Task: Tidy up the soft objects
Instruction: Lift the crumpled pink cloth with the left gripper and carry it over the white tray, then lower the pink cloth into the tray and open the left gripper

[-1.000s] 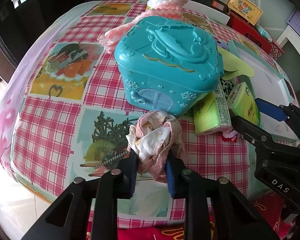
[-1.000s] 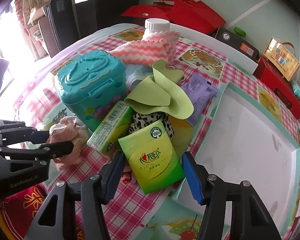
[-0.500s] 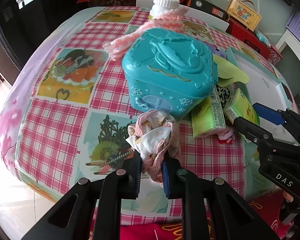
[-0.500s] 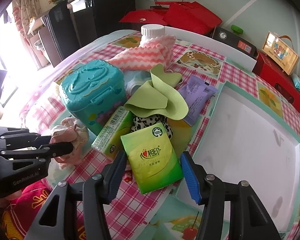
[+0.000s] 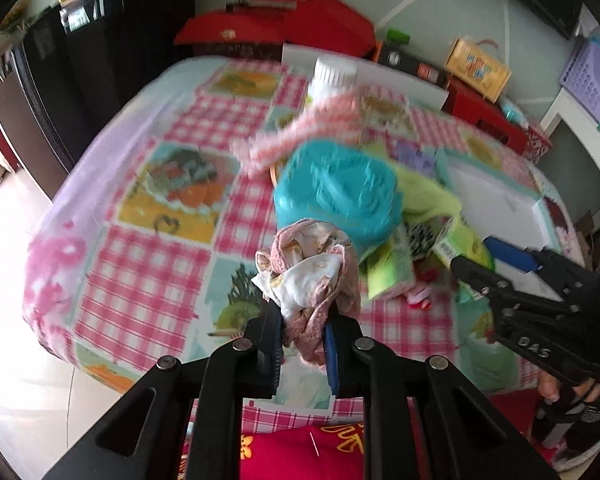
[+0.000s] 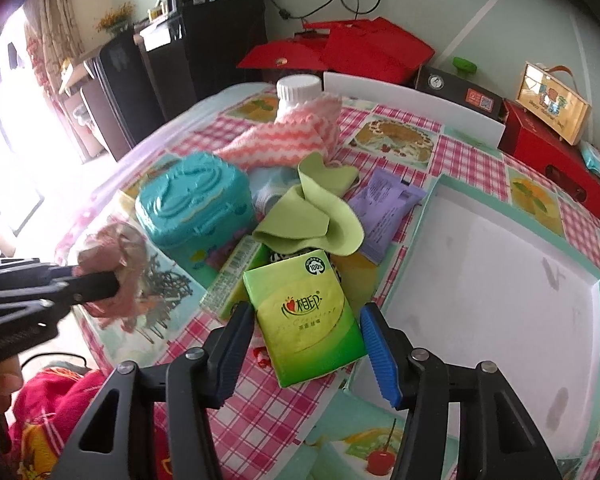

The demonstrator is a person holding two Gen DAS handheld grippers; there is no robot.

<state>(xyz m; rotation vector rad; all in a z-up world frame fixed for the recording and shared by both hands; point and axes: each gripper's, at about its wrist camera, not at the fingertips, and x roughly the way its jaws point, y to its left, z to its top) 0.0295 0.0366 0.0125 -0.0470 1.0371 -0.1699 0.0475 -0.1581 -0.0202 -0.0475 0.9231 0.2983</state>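
Observation:
My left gripper (image 5: 302,320) is shut on a crumpled pink and white cloth (image 5: 308,276) and holds it in the air above the checked tablecloth (image 5: 148,280), in front of the teal case. The right wrist view shows that cloth (image 6: 116,252) at the far left in the left gripper (image 6: 96,284). My right gripper (image 6: 306,320) has its pads against both long sides of a green tissue pack (image 6: 304,312), whose far end leans up on the pile. In the left wrist view the right gripper (image 5: 476,256) and the tissue pack (image 5: 456,240) sit at the right.
A teal plastic case (image 6: 192,204), a light green cloth (image 6: 312,216), a pink zigzag towel (image 6: 284,140), a white-capped bottle (image 6: 298,90), a purple packet (image 6: 384,208) and a second green pack (image 6: 236,276) crowd the middle. A white tray (image 6: 500,272) lies to the right.
The left gripper has risen with the pink cloth, which now hangs off the table. The right gripper has shifted slightly with the tissue pack still between its pads.

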